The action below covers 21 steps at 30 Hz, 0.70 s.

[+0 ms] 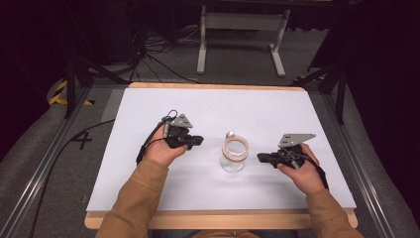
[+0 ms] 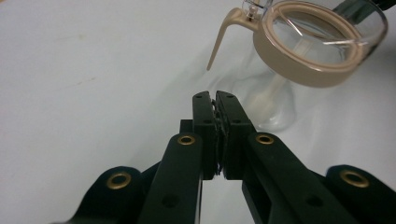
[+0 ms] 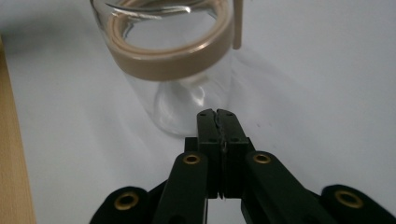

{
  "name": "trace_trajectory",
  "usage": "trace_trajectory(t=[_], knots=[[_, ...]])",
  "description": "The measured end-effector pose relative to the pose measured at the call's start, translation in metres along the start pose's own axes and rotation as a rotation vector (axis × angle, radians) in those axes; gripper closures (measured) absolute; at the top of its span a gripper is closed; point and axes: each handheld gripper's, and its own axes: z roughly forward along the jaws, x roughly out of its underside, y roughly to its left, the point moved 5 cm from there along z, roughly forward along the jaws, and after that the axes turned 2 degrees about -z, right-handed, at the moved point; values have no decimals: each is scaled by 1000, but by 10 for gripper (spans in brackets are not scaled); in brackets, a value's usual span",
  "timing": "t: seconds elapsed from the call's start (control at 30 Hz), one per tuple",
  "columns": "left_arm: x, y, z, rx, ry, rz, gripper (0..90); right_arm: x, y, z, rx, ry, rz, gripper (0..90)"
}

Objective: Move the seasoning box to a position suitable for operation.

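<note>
Two sets of tongs, left (image 1: 197, 141) and right (image 1: 261, 157), both pinched narrow and holding nothing, flanking an upright glass jar with a tan collar (image 1: 235, 153) near mid-counter (image 1: 208, 106), toward the near edge, the right pair slightly nearer.

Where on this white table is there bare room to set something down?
The far half of the white table, beyond the clear glass jar with the tan lid ring, is bare, as are both side margins. It's crowded mid-table: the left gripper and right gripper flank the jar closely.
</note>
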Motion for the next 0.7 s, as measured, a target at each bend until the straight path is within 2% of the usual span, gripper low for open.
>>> trace_trajectory(t=[0.07,0.2,0.23,0.3,0.43,0.5,0.6,0.7], knots=[[5,0,-9,-12,0,-11,866,-5,-1,9,8,11,-26,900],[14,0,-19,-32,-15,-38,862,-12,-6,19,8,1,-27,900],[17,2,-22,-40,-9,-32,859,-14,-7,21,9,-3,-29,900],[22,1,-26,-46,-13,-52,858,-16,-9,27,9,-2,-31,900],[28,3,-32,-59,-10,-64,855,-15,-14,37,14,21,-26,900],[28,3,-33,-61,-24,-72,854,-15,-15,38,16,30,-30,900],[28,3,-32,-57,-16,-75,854,-16,-14,38,14,34,-29,900],[27,4,-28,-53,-12,-56,853,-15,-10,38,1,41,-28,900]])
